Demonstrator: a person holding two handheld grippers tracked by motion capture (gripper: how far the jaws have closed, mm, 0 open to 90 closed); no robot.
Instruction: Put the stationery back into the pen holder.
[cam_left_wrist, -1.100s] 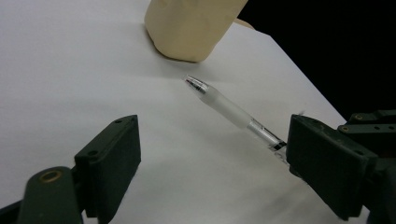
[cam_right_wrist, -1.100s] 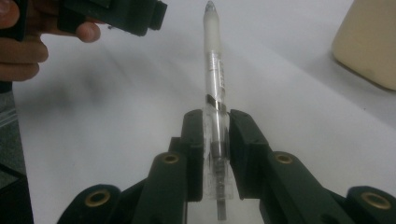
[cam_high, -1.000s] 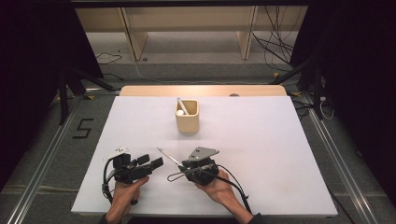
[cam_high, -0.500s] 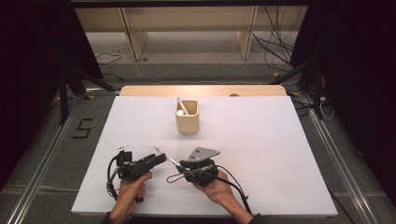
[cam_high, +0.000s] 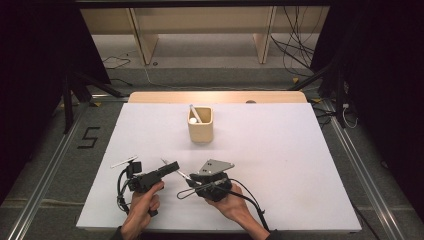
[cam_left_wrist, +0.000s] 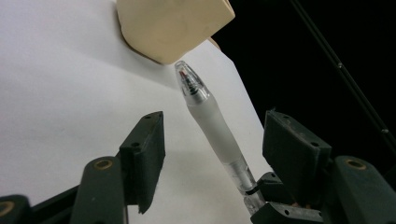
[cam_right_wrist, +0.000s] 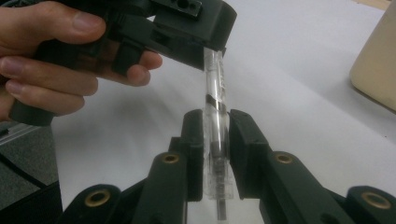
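My right gripper (cam_right_wrist: 215, 122) is shut on the rear of a clear pen (cam_right_wrist: 214, 93), which it holds above the white tabletop (cam_high: 280, 165). The pen's frosted grip and tip (cam_left_wrist: 210, 121) lie between the jaws of my left gripper (cam_left_wrist: 215, 116). Those jaws have just been closing, and a gap remains on each side of the pen. In the high view the left gripper (cam_high: 172, 166) and right gripper (cam_high: 192, 182) meet near the front edge, with the pen (cam_high: 176, 170) spanning them. A beige cup (cam_high: 200, 125) stands mid-table with a white pen (cam_high: 192, 114) in it.
The person's hands (cam_high: 145, 207) come in at the front edge. A wooden strip (cam_high: 215, 96) borders the far side of the tabletop. Dark stands (cam_high: 75, 80) and cables (cam_high: 295, 55) flank the table, and a "5" (cam_high: 89, 137) is marked on the floor at left.
The left gripper has edged right onto the pen's free end and its jaws have narrowed around it. The right gripper and the pen have stayed put.
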